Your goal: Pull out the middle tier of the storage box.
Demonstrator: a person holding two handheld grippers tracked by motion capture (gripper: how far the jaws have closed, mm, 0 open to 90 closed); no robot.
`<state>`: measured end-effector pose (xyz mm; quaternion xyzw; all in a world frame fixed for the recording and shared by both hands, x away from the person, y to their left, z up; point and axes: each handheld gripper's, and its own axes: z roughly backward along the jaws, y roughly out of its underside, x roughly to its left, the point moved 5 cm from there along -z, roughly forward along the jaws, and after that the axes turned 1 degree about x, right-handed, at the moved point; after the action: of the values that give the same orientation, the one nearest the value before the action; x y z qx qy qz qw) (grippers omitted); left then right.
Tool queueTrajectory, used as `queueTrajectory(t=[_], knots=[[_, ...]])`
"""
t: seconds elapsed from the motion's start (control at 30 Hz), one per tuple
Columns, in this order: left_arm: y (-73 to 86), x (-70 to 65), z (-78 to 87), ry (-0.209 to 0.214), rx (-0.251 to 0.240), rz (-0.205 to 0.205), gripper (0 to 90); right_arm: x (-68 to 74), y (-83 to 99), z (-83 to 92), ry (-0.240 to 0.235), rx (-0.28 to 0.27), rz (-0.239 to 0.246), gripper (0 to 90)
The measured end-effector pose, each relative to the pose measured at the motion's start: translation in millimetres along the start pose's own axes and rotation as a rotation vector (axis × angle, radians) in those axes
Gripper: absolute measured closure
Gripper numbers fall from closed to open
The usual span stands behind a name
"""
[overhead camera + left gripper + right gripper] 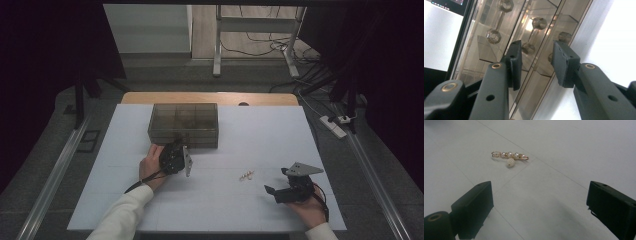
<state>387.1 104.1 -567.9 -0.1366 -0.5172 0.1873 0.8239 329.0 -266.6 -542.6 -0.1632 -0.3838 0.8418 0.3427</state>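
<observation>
My left gripper [176, 146]: jaws part-way apart, gripping nothing, hand tipped against smoky box [184, 124] near wall | my right gripper [276, 192]: jaws wide apart, hand resting near-right, aimed left | pearl brooch [246, 175] on mat between them.

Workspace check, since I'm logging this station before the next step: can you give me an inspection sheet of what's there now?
Surface: white table top, bare apart from the items below.
Job's things: smoky clear compartment box with its lid closed, at the far middle; gold pearl brooch lying loose on the table, apart from the box.
Clutter: nothing seen.
Grippers: left gripper at the box's front edge, jaws part open around the lid's edge, pads not seen pressing; right gripper open, aimed at the brooch, not touching.
Cables: a black cable trails from the left gripper; loose cables and a power strip on the floor.
Surroundings: dark floor, table legs behind.
</observation>
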Motion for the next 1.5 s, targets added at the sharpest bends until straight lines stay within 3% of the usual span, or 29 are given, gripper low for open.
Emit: queueTrajectory(t=[0.67,1.5], knots=[[-0.7,3.6,0.1,-0.045,-0.004,0.007,75.7,-0.3,0.3,-0.2,-0.009,0.007,-0.002,7.0],[-5.7,-0.7,0.0,-0.083,0.012,-0.018,73.3,-0.6,0.5,0.0,-0.008,0.008,-0.005,7.2]])
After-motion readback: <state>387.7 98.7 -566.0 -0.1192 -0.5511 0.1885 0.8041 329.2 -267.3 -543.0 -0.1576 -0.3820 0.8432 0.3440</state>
